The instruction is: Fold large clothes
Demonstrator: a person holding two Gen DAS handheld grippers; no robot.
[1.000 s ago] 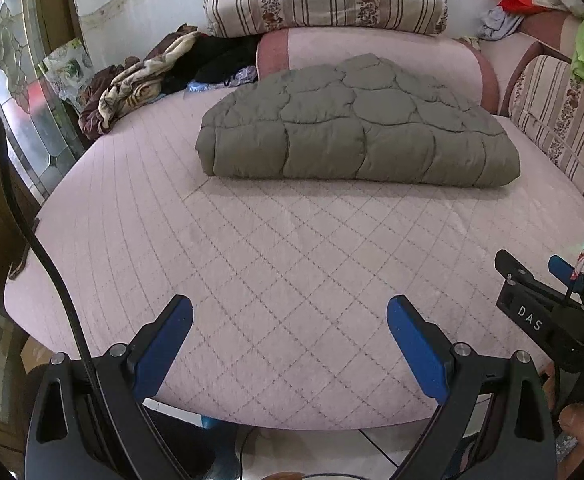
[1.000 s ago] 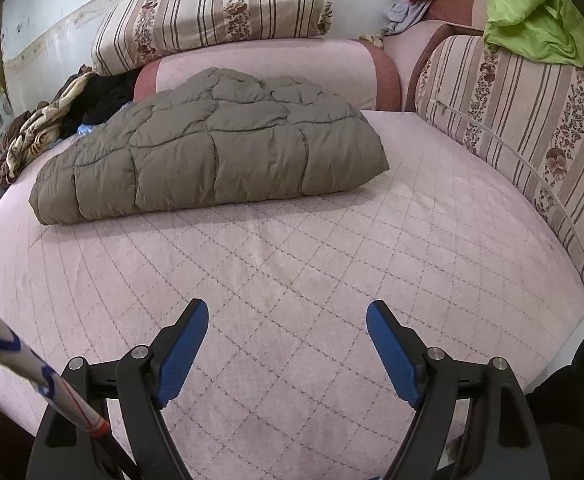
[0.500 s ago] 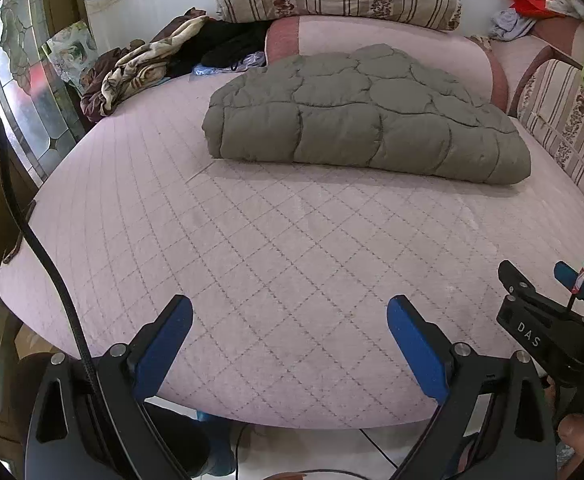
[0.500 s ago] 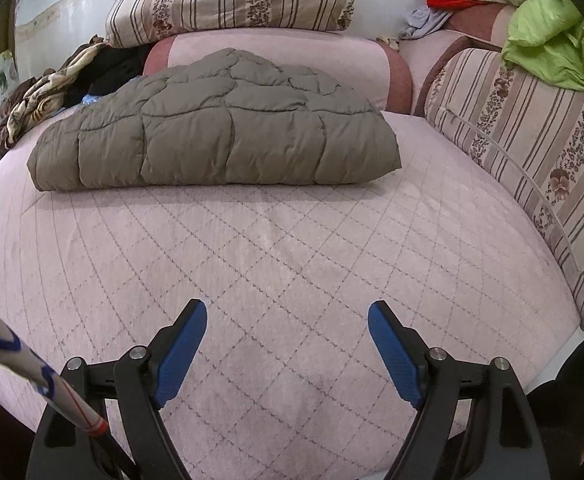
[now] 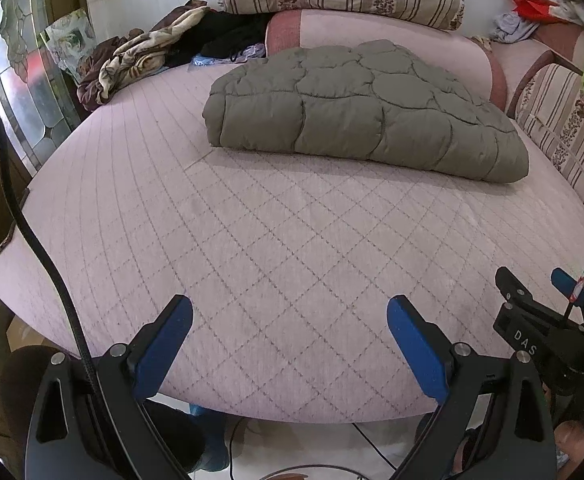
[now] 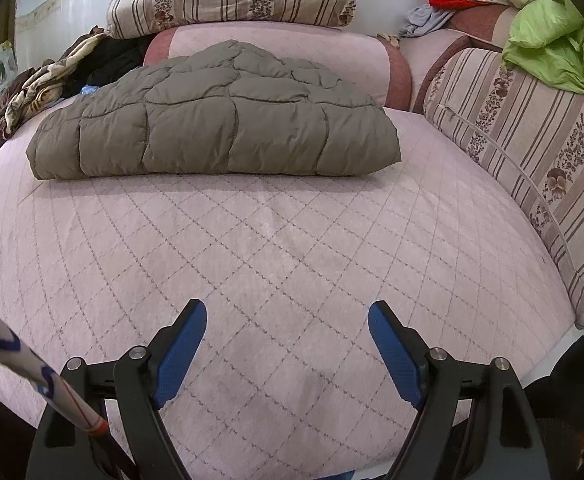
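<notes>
the grey quilted coat (image 6: 215,120) lies in a puffy bundle at the far side of the pink bed (image 6: 292,260), against the bolster, well apart from me. my left gripper (image 5: 289,334) and right gripper (image 6: 285,338) hang over the near edge, both with jaws spread wide and holding nothing. i judge the padding slippery and springy: pinch only 1 outer layer and it could slide free or the bundle could flop open.

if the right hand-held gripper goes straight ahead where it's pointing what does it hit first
Probably the pink quilted bed cover, since the open right hand-held gripper angles down toward it; kept level, the folded grey padded coat beyond.
</notes>
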